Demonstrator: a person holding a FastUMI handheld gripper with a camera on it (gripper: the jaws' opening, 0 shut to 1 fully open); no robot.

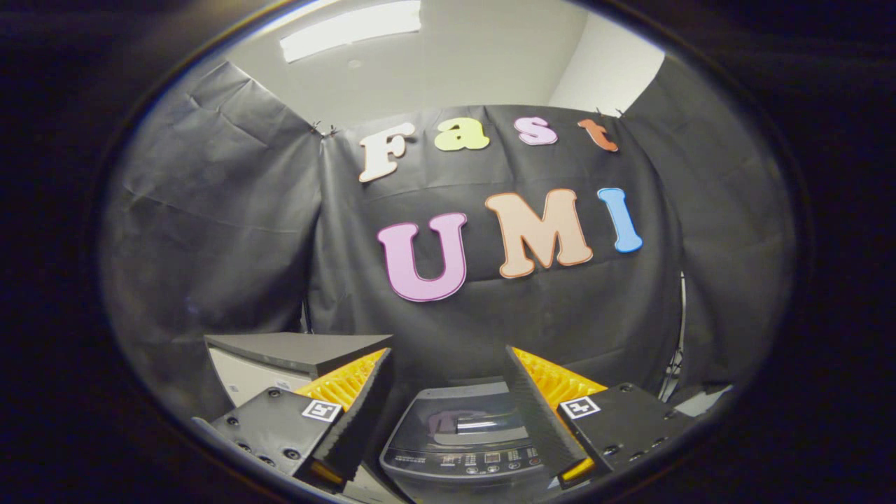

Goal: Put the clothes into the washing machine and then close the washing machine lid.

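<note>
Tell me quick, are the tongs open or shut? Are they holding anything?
Tongs: open, holding nothing; the washing machine sits between and just ahead of the fingers, its lid down.

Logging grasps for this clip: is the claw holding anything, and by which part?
Nothing held: the claw is open, and the washing machine lies ahead between its fingers.

Grey washing machine [462,437], lid shut, below tool [448,374]

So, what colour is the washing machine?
Grey, with a dark glossy lid, seen between the open gripper fingers in the gripper view.
</note>
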